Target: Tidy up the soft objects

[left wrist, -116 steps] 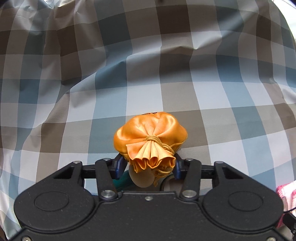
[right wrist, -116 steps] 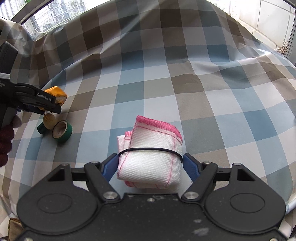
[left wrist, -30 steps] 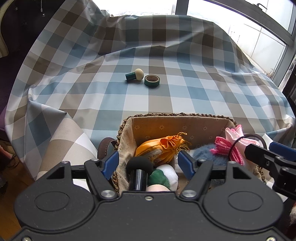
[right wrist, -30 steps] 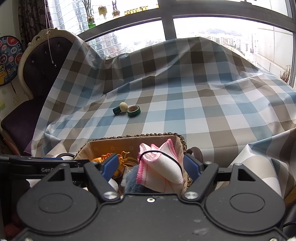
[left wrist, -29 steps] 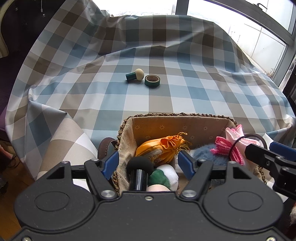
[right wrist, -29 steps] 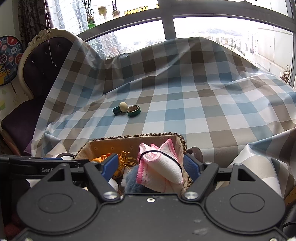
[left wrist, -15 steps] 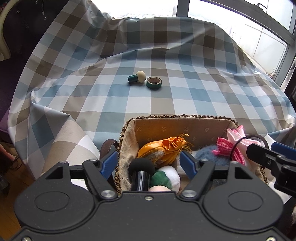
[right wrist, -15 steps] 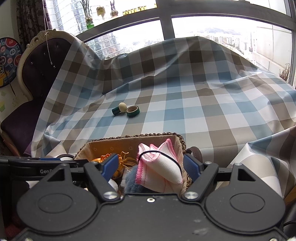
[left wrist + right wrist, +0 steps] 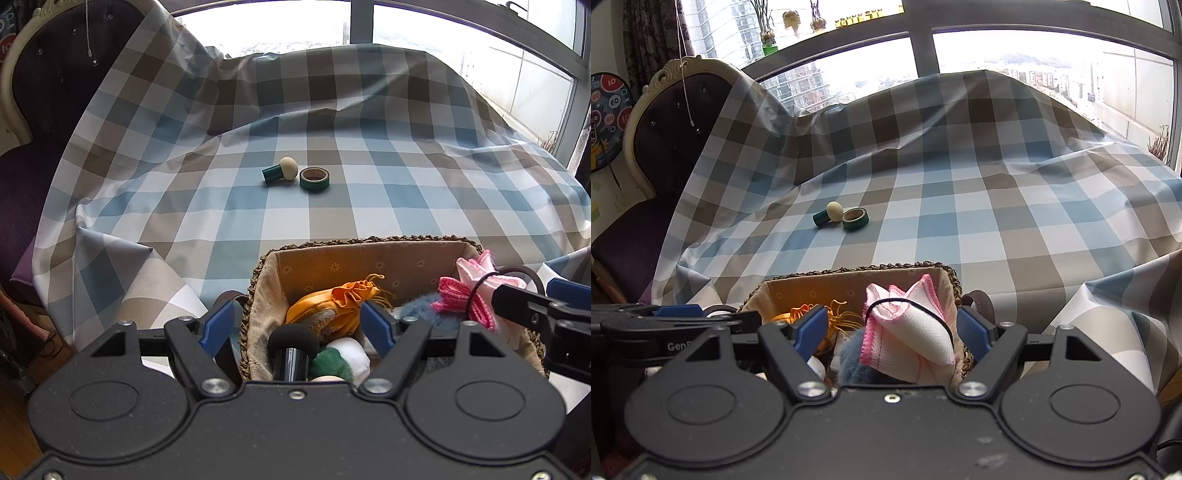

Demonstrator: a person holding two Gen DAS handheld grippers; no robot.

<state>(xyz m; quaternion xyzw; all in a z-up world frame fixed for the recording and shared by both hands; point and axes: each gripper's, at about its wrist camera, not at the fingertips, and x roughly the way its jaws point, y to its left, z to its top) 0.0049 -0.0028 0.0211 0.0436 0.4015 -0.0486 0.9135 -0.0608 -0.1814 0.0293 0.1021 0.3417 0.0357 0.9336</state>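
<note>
Both grippers hang over the wicker basket [image 9: 258, 295]. The left gripper [image 9: 299, 325] has its fingers spread clear of the orange pouch [image 9: 328, 314]. The right gripper [image 9: 894, 332] brackets the pink-edged cloth bundle [image 9: 908, 332] with fingers apart, apparently not pinching; lift both straight up so nothing snags.

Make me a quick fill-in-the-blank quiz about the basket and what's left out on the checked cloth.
1. The orange satin pouch lies inside the woven ____.
2. A black ____ is looped around the pink-edged white cloth.
3. Beside the green tape roll on the checked tablecloth lies a sponge applicator with a ____ handle.

Missing words: basket; elastic band; green
</note>
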